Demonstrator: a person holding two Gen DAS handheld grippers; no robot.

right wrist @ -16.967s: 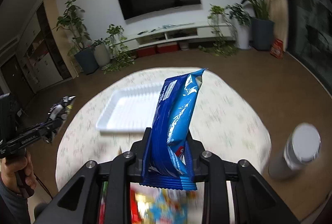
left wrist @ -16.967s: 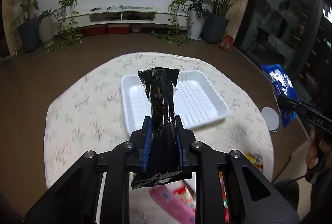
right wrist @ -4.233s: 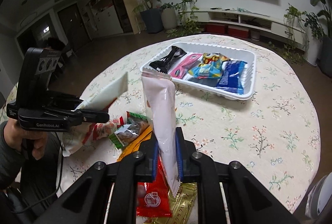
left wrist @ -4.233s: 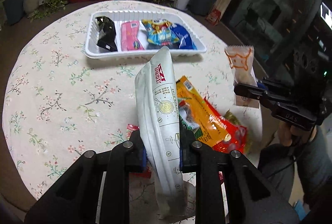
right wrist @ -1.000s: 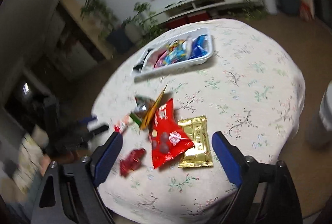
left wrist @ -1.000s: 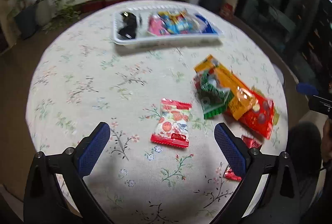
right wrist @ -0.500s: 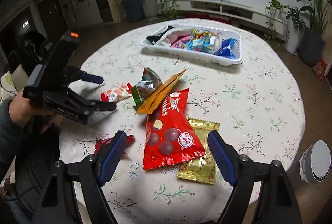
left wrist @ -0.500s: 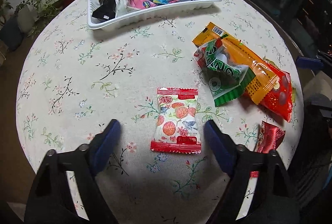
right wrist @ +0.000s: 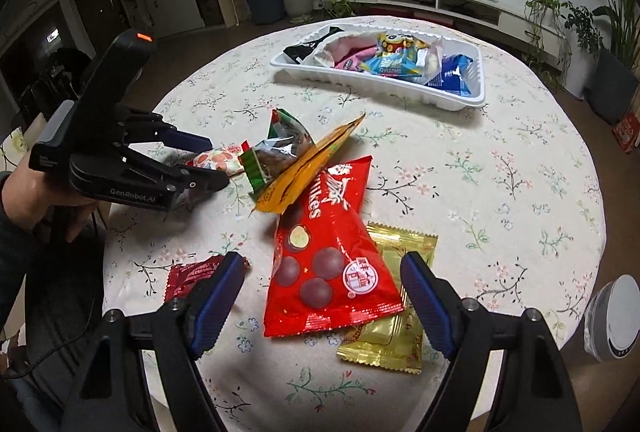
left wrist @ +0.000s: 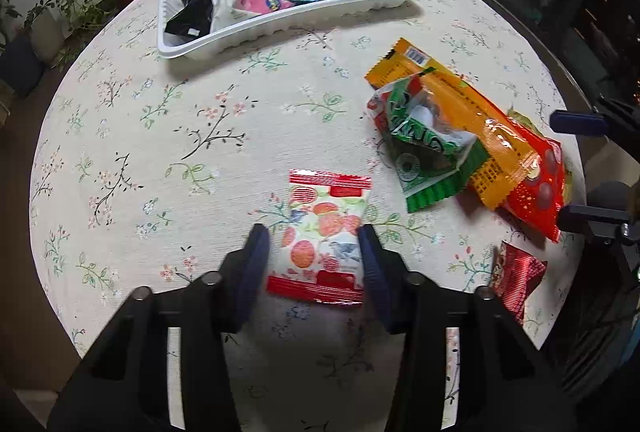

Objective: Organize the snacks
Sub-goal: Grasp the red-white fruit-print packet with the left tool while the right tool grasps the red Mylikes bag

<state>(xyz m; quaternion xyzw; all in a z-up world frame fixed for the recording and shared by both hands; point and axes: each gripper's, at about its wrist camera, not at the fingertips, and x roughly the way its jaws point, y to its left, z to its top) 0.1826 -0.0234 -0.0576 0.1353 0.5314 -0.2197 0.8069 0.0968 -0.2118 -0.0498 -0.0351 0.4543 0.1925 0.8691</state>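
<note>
In the left wrist view, the left tongs (left wrist: 312,246) are closing around the small white sachet printed with red fruit and red crimped ends (left wrist: 324,232), which is lying flat on the floral-clothed round tabletop (left wrist: 160,136); the pads are flanking its sides, not yet clearly pressing, probably so it can be lifted toward the white ribbed plastic tray (left wrist: 280,26), which is sitting at the far edge already holding several packets. In the right wrist view, the right tongs (right wrist: 322,296) are standing wide open, hanging over the big glossy red bag printed with chocolate balls (right wrist: 324,252), which is resting partly on a flat gold foil packet (right wrist: 394,316); that wide spread seems meant to straddle the bag's width.
</note>
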